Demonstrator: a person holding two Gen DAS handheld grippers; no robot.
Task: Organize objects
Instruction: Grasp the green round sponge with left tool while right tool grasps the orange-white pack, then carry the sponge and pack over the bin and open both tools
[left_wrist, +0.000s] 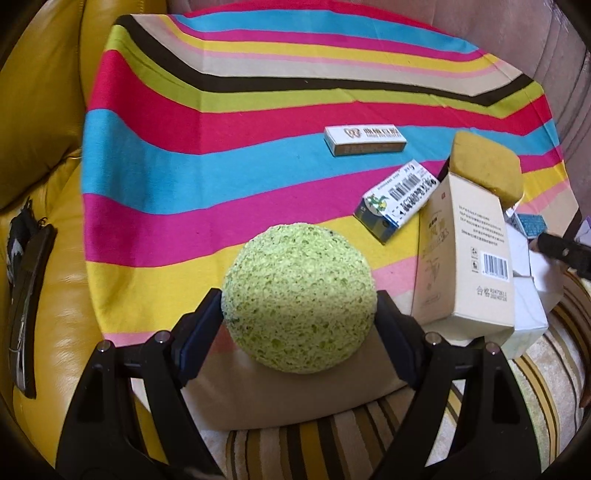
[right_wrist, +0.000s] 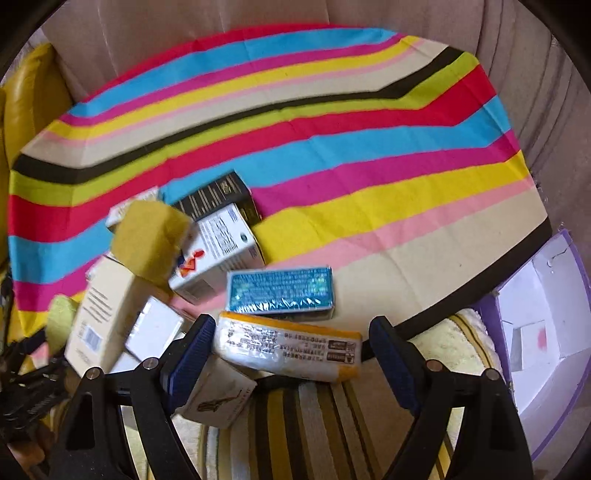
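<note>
Two grippers work over a striped cloth (left_wrist: 155, 177) spread on a low surface. The left gripper (left_wrist: 299, 314) holds a green sponge ball (left_wrist: 298, 299), both pads pressed to its sides, just above the near edge of the cloth. The right gripper (right_wrist: 291, 343) stands wide with nothing gripped; a yellow-ended pack (right_wrist: 288, 350) lies between its jaws, touched by neither pad as far as the view shows.

To do the step well, the left claw should probably keep a light, even squeeze, since the porous ball looks soft and would deform or spring out under more. It should be carried level and set down on bare cloth before the jaws part.

Room is plentiful to the left and far across the cloth, where only a white box (left_wrist: 365, 139) and a barcoded box (left_wrist: 397, 201) lie apart. The right side is crowded: a tall beige carton (left_wrist: 467, 254) leans there with a yellow sponge (left_wrist: 487, 166) on top, and could tip if brushed. The cloth's near edge drops to a striped rug (left_wrist: 332, 446), so a ball released there may roll off. A purple box (right_wrist: 543, 314) sits open at the far right.
</note>
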